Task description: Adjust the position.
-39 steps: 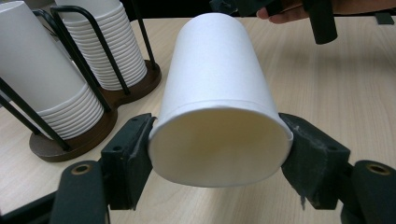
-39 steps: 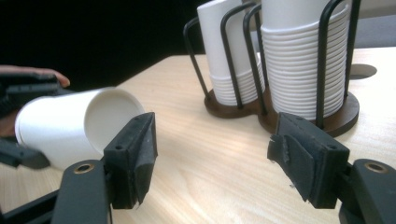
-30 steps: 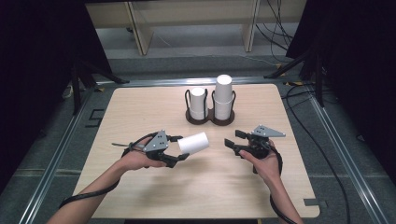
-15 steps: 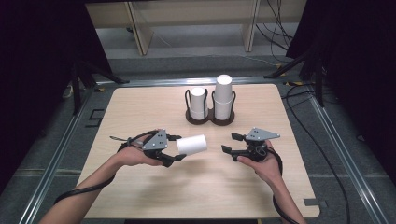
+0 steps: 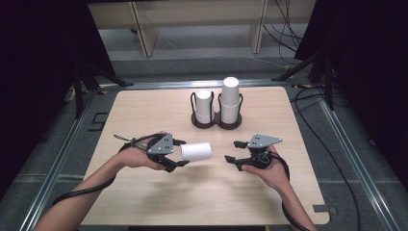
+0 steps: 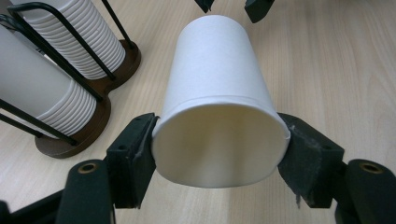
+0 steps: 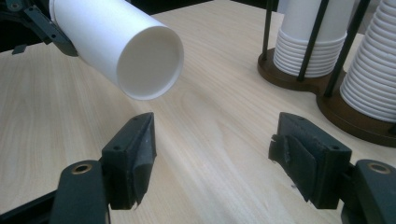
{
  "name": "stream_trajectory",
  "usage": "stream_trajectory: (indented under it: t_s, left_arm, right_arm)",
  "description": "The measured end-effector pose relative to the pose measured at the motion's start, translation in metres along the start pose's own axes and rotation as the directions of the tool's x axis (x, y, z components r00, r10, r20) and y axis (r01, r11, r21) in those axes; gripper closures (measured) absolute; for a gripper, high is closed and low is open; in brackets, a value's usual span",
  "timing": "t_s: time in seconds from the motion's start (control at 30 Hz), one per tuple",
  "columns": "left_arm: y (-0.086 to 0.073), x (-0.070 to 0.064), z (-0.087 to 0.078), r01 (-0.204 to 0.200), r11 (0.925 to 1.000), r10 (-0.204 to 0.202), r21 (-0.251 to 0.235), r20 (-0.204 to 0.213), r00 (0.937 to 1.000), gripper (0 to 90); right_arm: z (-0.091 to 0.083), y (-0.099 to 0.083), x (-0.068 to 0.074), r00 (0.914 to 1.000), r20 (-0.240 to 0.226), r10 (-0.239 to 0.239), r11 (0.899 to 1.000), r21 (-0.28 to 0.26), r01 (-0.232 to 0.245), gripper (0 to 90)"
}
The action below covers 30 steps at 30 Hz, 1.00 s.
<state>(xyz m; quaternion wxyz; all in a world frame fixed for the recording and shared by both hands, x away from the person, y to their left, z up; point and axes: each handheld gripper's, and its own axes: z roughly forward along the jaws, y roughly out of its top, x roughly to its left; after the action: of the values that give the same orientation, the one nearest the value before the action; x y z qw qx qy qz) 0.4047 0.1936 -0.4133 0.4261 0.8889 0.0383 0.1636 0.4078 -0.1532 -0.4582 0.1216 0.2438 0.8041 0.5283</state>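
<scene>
A white paper cup (image 5: pixel 196 151) lies on its side in the air above the table, its base pointing right. My left gripper (image 5: pixel 181 153) is shut on its rim end; in the left gripper view both pads press the cup (image 6: pixel 218 109) at the mouth. My right gripper (image 5: pixel 232 151) stands open a short way to the right, jaws facing the cup's base, nothing between them. In the right gripper view the cup (image 7: pixel 122 46) hangs ahead and to the left of the open gripper (image 7: pixel 212 156), apart from it.
A dark wooden cup holder (image 5: pixel 216 123) with wire posts stands at the table's middle back, with two stacks of white cups (image 5: pixel 230 98). The stacks (image 6: pixel 51 70) appear left in the left gripper view, and the stacks (image 7: pixel 345 51) right in the right gripper view. The wooden table (image 5: pixel 144 110) has rounded corners.
My right gripper has moved left toward the cup's base and a little forward. The left gripper has kept the cup almost still, shifting slightly lower.
</scene>
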Motion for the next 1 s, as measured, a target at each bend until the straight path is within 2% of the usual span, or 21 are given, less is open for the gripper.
stream_trajectory:
  t_s: [0.03,0.07,0.1,0.13,0.27,0.3,0.4,0.5,0.63,0.67,0.8,0.83,0.93,1.0]
  left_arm:
    - [0.001,0.0,0.0,0.0,1.0,0.0,0.003,0.003,1.0,32.1]
    - [0.002,0.0,0.0,-0.006,0.9999,0.006,0.012,0.006,1.0,32.0]
    - [0.003,0.001,-0.001,-0.022,0.9995,0.022,0.022,0.011,0.9997,32.1]
    - [0.003,0.0,0.0,-0.014,0.9998,0.014,0.013,0.013,0.9998,32.1]
    - [0.005,-0.001,0.0,-0.027,0.9993,0.027,0.027,0.013,0.9996,32.0]
    - [0.006,-0.001,0.001,-0.027,0.9988,0.025,0.042,0.033,0.9991,32.1]
    - [0.007,-0.001,0.002,-0.046,0.9982,0.045,0.038,0.035,0.9984,32.1]
    - [0.009,0.0,0.002,-0.057,0.9962,0.053,0.067,0.06,0.9968,32.1]
    - [0.01,0.0,0.004,-0.066,0.9951,0.061,0.073,0.073,0.9955,32.1]
    - [0.011,0.0,0.003,-0.072,0.9945,0.066,0.077,0.08,0.9946,32.1]
    - [0.013,0.001,0.002,-0.099,0.9897,0.089,0.103,0.098,0.9911,32.2]
    - [0.013,0.0,0.003,-0.096,0.9898,0.085,0.106,0.102,0.9911,32.2]
    - [0.014,0.001,0.003,-0.098,0.988,0.085,0.12,0.105,0.9908,32.2]
    - [0.016,0.002,0.002,-0.113,0.984,0.098,0.138,0.11,0.989,32.2]
  right_arm:
    - [0.0,0.0,0.001,1.0,-0.003,0.009,1.0,0.008,-0.009,30.0]
    - [0.0,0.001,0.0,0.9999,-0.001,-0.011,1.0,0.004,0.011,30.0]
    - [0.001,0.001,0.0,0.9999,-0.006,-0.009,1.0,0.008,0.01,30.0]
    - [0.001,0.001,0.001,0.9999,-0.006,-0.009,1.0,0.011,0.009,29.9]
    - [0.001,0.002,0.001,0.9999,-0.014,-0.008,1.0,0.016,0.008,29.8]
    - [0.0,0.002,0.001,0.9998,-0.016,-0.007,1.0,0.02,0.008,29.8]
    - [0.0,0.003,0.002,0.9997,-0.021,-0.009,1.0,0.024,0.01,29.8]
    - [0.0,0.004,0.005,0.9995,-0.031,0.002,1.0,0.03,-0.001,29.8]
    - [0.0,0.005,0.005,0.9983,-0.051,-0.028,0.999,0.042,0.031,29.8]
    - [0.0,0.005,0.005,0.998,-0.045,-0.045,0.998,0.043,0.047,29.8]
    - [0.001,0.006,0.008,0.9975,-0.06,-0.039,0.998,0.051,0.042,29.8]
    - [0.001,0.006,0.008,0.997,-0.058,-0.052,0.997,0.047,0.054,29.7]
    - [0.002,0.006,0.01,0.9969,-0.064,-0.046,0.997,0.057,0.049,29.6]
    - [0.002,0.006,0.01,0.9963,-0.067,-0.054,0.996,0.06,0.058,29.6]
